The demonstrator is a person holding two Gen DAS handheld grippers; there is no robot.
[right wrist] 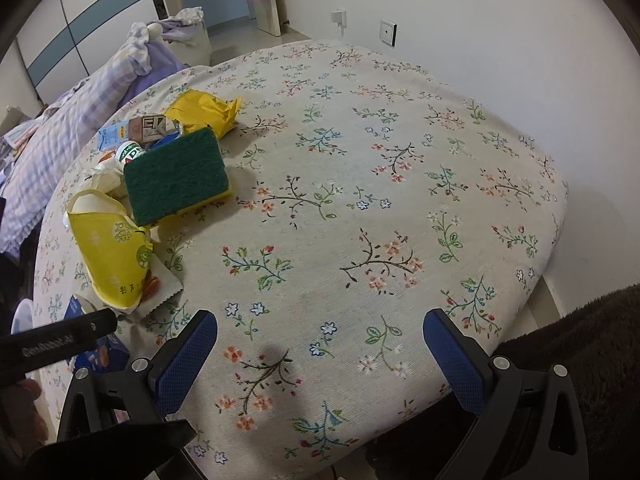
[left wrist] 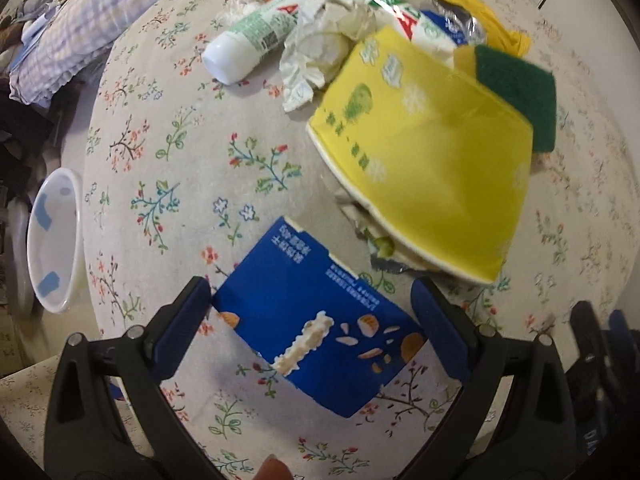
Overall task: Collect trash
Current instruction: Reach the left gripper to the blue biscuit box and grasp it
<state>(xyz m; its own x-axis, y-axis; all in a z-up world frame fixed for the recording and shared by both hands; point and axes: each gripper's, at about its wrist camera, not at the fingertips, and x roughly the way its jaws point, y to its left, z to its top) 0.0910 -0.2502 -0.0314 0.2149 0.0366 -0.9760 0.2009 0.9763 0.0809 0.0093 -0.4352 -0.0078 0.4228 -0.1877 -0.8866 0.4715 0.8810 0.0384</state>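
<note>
A blue snack carton (left wrist: 320,332) lies flat on the flowered tablecloth (left wrist: 180,184). My left gripper (left wrist: 310,290) is open and straddles it; its left finger touches the carton's corner, while the right finger stands clear. Beyond it lies a flattened yellow carton (left wrist: 432,160) with a green sponge (left wrist: 520,92) behind. Further back are crumpled paper (left wrist: 316,52) and a white bottle (left wrist: 256,36). My right gripper (right wrist: 320,320) is open over bare tablecloth, with nothing between its fingers. From there the trash pile sits to the left: sponge (right wrist: 176,176), yellow carton (right wrist: 112,248).
A white plastic basin (left wrist: 56,240) sits below the table's left edge. A yellow wrapper (right wrist: 204,112) and a light-blue carton (right wrist: 116,134) lie at the back of the pile. Lilac checked bedding (right wrist: 80,120) is at the left, and a dark fuzzy cloth (right wrist: 580,340) at the near right.
</note>
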